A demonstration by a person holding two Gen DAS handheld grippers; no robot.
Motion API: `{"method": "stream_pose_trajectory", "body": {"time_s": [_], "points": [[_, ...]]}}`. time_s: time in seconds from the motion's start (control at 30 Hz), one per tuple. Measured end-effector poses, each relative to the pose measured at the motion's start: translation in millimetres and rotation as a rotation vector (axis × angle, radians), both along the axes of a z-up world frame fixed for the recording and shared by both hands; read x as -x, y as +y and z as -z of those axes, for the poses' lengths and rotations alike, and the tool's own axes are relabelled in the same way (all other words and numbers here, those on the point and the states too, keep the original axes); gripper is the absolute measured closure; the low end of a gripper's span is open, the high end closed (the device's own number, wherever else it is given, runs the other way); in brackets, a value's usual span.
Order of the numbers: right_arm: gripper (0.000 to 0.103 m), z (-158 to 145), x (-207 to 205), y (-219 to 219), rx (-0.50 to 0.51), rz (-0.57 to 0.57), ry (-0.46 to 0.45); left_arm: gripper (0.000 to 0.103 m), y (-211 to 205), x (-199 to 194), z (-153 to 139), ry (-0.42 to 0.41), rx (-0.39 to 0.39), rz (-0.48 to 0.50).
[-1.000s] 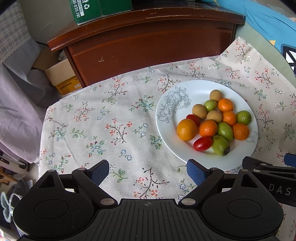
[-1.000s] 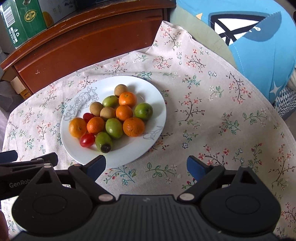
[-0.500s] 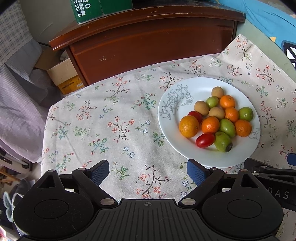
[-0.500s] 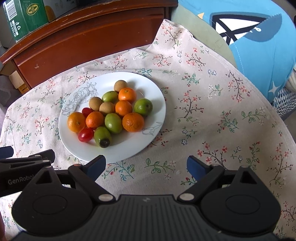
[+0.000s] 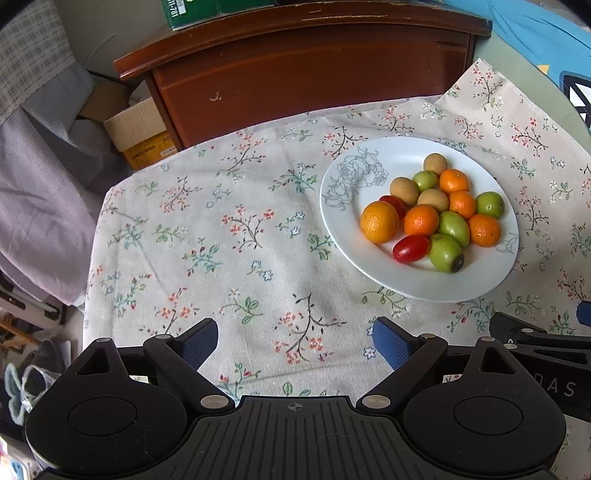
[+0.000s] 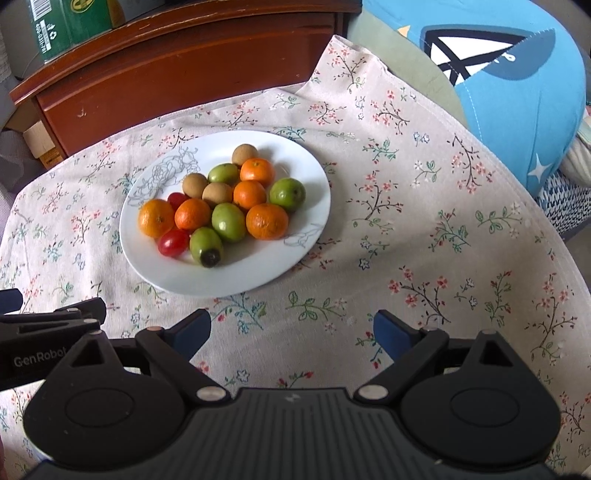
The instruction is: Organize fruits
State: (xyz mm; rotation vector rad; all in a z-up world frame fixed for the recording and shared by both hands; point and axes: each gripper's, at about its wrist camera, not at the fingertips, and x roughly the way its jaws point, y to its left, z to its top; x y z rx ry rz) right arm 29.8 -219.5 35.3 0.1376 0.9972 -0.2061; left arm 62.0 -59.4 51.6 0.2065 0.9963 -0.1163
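Observation:
A white plate (image 5: 345, 236) (image 6: 295, 184) with a grey flower drawing sits on the floral tablecloth (image 5: 229, 236) (image 6: 424, 229). On it lie several fruits in one cluster: oranges (image 5: 379, 222) (image 6: 266, 220), green fruits (image 5: 445, 253) (image 6: 205, 245), brown longans (image 5: 404, 190) (image 6: 194, 185) and red cherry tomatoes (image 5: 410, 248) (image 6: 173, 242). My left gripper (image 5: 294, 341) is open above the cloth, to the near left of the plate. My right gripper (image 6: 291, 334) is open with nothing between its fingers, just in front of the plate's near edge.
A dark wooden cabinet (image 5: 303, 74) (image 6: 177, 70) stands behind the table, with a green box (image 6: 70, 26) on top. A cardboard box (image 5: 138, 131) and grey fabric (image 5: 40, 206) lie at the left. A blue cushion (image 6: 517, 85) sits at the right.
Both views have drifted slightly; the plate now sits a little higher in the frames. Both grippers have stayed open and no fruit has moved.

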Motion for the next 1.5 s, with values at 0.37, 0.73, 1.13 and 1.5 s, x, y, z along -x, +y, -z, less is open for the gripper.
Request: {"method": "stream_pose_trajectory", "body": {"time_s": [0.37, 0.73, 1.13, 1.5], "points": [[0.008, 6, 19, 13, 0.004, -0.015, 0.014, 0.011, 14, 24, 8, 0.018, 0.005, -0.036], [0.006, 16, 45, 24, -0.024, -0.018, 0.015, 0.011, 33, 49, 13, 0.042, 0.037, -0.058], [0.004, 40, 65, 33, -0.032, -0.059, -0.1, 0.011, 52, 61, 8, 0.036, 0.079, -0.094], [0.001, 54, 55, 56, 0.07, -0.126, -0.238, 0.011, 63, 58, 7, 0.036, 0.096, -0.124]]}}
